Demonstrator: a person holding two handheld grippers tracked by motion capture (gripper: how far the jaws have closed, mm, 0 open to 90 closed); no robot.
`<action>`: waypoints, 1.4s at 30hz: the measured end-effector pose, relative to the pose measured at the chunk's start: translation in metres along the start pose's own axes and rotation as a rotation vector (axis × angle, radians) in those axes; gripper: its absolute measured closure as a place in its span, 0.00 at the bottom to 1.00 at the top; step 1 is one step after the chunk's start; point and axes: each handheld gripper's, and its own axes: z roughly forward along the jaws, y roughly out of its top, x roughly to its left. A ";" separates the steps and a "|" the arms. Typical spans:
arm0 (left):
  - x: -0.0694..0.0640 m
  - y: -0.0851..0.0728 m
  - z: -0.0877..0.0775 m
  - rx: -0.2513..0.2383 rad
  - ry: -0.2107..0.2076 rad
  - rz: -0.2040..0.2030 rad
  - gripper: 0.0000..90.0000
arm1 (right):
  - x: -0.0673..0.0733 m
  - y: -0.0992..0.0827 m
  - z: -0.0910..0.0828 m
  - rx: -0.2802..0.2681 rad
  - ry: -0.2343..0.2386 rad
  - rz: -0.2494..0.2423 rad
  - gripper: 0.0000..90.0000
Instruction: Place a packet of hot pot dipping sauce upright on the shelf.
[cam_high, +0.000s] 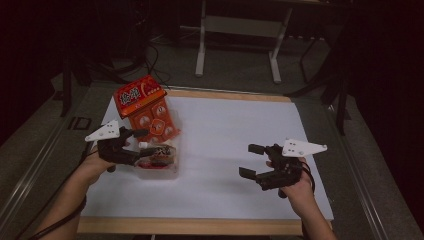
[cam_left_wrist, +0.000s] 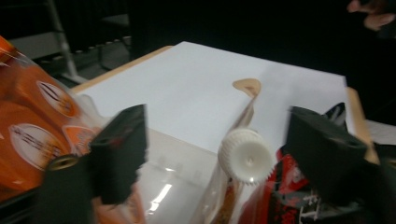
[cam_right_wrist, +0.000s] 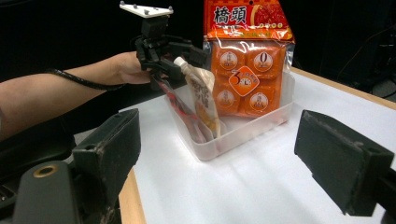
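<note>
A clear plastic bin (cam_high: 159, 170) stands at the left of the white table (cam_high: 240, 130). In it an orange multi-pack of snacks (cam_high: 145, 107) stands upright at the far end. A tan spouted pouch with a white screw cap (cam_left_wrist: 246, 156) and a red-and-black packet (cam_left_wrist: 285, 189) lean at the near end. My left gripper (cam_high: 141, 146) is open at the bin's near left corner. The cap sits between its jaws with a gap on both sides. My right gripper (cam_high: 250, 160) hovers open over the table's right half with nothing between its jaws. It faces the bin (cam_right_wrist: 233, 135), the pouch (cam_right_wrist: 201, 98) and the left gripper (cam_right_wrist: 180, 60).
The table has a wooden rim (cam_high: 200, 226) along the front edge. Grey carpet and the metal legs of a stand (cam_high: 201, 50) lie beyond the far edge. White table surface stretches between the bin and my right gripper.
</note>
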 end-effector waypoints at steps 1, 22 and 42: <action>-0.001 0.002 0.000 -0.003 0.005 -0.011 0.17 | 0.000 0.000 0.000 -0.002 0.002 0.001 0.16; -0.042 0.055 0.007 -0.070 0.028 0.010 0.06 | 0.001 -0.001 -0.004 0.003 -0.003 0.009 0.16; -0.099 0.066 0.035 -0.065 -0.052 0.082 0.07 | 0.004 -0.011 -0.006 0.023 -0.004 0.013 0.16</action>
